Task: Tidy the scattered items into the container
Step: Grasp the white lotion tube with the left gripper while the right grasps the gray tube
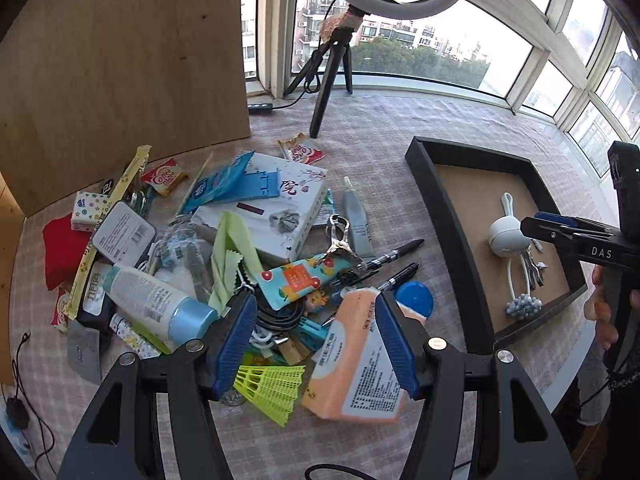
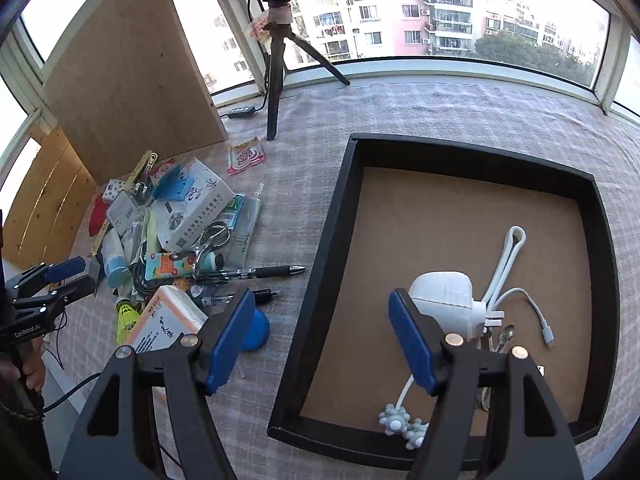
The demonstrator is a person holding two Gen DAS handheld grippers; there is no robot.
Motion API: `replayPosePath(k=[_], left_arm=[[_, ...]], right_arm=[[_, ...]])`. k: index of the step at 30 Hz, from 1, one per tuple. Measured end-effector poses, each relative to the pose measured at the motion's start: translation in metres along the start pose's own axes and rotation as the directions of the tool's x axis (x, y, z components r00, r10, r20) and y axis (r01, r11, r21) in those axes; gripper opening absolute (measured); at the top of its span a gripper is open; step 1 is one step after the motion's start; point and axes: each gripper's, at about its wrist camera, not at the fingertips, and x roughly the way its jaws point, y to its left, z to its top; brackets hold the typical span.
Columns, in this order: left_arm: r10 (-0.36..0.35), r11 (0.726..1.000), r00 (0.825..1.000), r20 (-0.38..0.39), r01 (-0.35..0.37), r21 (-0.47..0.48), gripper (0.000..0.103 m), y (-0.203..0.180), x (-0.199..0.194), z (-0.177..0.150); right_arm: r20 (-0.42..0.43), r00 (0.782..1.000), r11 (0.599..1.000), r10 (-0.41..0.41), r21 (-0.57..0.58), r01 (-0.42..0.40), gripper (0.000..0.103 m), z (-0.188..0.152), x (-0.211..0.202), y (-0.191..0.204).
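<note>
A heap of small items lies on the checked cloth: a white box (image 1: pixel 276 208), a lotion bottle (image 1: pixel 156 296), pens (image 1: pixel 396 256), a yellow shuttlecock (image 1: pixel 272 388), a blue lid (image 1: pixel 416 300) and an orange tissue pack (image 1: pixel 352 364). My left gripper (image 1: pixel 316 344) hovers open above the tissue pack and tangled cables, with neither pad pressing on them. The black tray (image 2: pixel 332 240) with a brown floor holds a white plug device (image 2: pixel 444 300) with its cable, a bobbled grey-blue piece (image 2: pixel 400 420) and a metal clip. My right gripper (image 2: pixel 320 342) hangs open and empty over the tray's left wall.
A ring light on a black tripod (image 2: pixel 276 92) stands at the back by the window. A wooden board (image 1: pixel 120 64) leans behind the heap. A black cable (image 1: pixel 24 380) trails at the front left. A hand (image 1: pixel 604 312) holds the right gripper's handle.
</note>
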Motion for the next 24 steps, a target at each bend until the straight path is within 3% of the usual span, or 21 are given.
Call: replayPosePath(k=[3, 8, 12, 16, 24], left_arm=[[0.055, 0.996, 0.998, -0.01, -0.055, -0.072, 0.058, 0.043, -0.008, -0.018], [0.063, 0.985, 0.997, -0.042, -0.069, -0.159, 0.057, 0.082, -0.015, -0.047], [0.052, 0.988, 0.997, -0.062, -0.06, -0.139, 0.057, 0.071, -0.013, -0.067], [0.038, 0.996, 0.996, -0.076, -0.044, -0.073, 0.057, 0.041, -0.004, -0.079], [0.04, 0.999, 0.995, -0.091, -0.042, -0.029, 0.057, 0.021, 0.006, -0.079]], right_arm=[[-0.031, 0.999, 0.998, 0.033, -0.056, -0.034, 0.069, 0.003, 0.013, 0.024], [-0.103, 0.993, 0.987, 0.06, -0.14, -0.074, 0.068, 0.003, 0.037, 0.059], [-0.135, 0.99, 0.975, 0.048, -0.209, -0.076, 0.068, 0.0, 0.049, 0.076], [-0.158, 0.986, 0.975, 0.045, -0.207, -0.078, 0.068, -0.002, 0.054, 0.073], [-0.139, 0.989, 0.974, 0.051, -0.212, -0.08, 0.068, 0.016, 0.049, 0.073]])
